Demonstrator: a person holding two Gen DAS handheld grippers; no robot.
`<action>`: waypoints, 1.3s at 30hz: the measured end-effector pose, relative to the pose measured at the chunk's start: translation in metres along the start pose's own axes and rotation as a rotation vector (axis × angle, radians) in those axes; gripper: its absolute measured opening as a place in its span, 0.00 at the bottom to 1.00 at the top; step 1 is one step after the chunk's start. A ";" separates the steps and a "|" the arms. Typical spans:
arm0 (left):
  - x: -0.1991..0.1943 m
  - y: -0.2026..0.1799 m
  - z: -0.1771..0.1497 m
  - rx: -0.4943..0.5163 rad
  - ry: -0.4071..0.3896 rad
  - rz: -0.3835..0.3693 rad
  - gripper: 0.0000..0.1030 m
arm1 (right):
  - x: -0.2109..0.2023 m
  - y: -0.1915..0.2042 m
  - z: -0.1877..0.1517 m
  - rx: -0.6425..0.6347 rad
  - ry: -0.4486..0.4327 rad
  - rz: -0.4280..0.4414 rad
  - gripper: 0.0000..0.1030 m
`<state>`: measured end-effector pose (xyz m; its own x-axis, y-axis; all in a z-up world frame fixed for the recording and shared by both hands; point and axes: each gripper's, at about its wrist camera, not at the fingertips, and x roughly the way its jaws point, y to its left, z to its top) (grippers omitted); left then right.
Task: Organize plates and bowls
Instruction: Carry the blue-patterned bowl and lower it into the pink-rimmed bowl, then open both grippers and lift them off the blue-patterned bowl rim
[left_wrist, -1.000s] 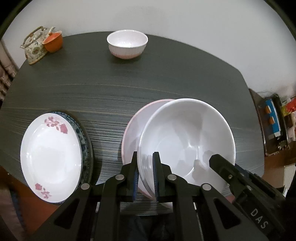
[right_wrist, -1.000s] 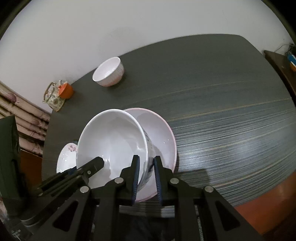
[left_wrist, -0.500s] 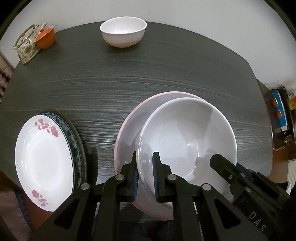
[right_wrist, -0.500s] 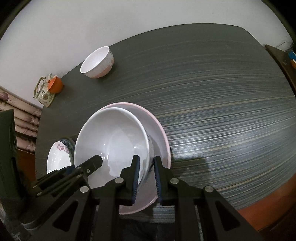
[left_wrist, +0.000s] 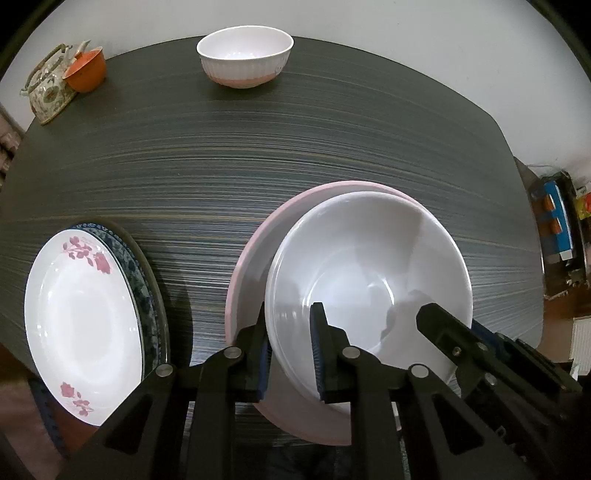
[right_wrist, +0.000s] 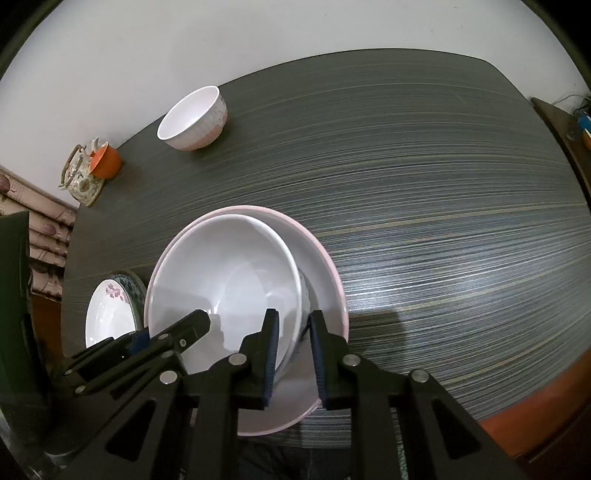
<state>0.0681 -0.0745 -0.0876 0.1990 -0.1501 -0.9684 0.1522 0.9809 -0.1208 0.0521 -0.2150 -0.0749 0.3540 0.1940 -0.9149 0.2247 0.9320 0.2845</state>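
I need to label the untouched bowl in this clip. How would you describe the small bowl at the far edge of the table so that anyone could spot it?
On the dark streaked table, look to the far edge by the white wall, right of the teapot and orange cup. The small bowl stands there alone, upright and empty. Unlike the large white bowl nested in the pink bowl, it has a ribbed outside with a pink band at the base.

A: Surface (left_wrist: 258, 155): dark grey, fine pale streaks along its length, rounded corners, reddish-brown edge at the near side.

B: Wall (right_wrist: 184, 44): plain white, unmarked, directly behind the surface.

A: Teapot (left_wrist: 46, 92): patterned, far left corner; orange cup (left_wrist: 86, 72) touching it.

B: Side furniture (left_wrist: 554, 229): dark shelf at right, holding blue and orange items, too small to identify.

A: Fabric (right_wrist: 44, 229): pale, folded, floral print, at left.
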 end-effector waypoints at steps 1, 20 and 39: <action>0.000 0.001 0.000 -0.002 0.002 -0.001 0.15 | 0.001 0.000 0.000 0.000 0.000 0.000 0.19; -0.001 0.008 -0.002 -0.009 -0.006 -0.020 0.17 | 0.000 0.000 -0.003 0.015 -0.003 -0.006 0.27; -0.034 0.014 -0.003 -0.015 -0.077 -0.088 0.27 | -0.020 -0.009 0.002 0.051 -0.070 0.025 0.31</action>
<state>0.0609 -0.0555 -0.0570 0.2596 -0.2441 -0.9344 0.1578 0.9653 -0.2083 0.0454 -0.2276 -0.0588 0.4222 0.1936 -0.8856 0.2604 0.9098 0.3230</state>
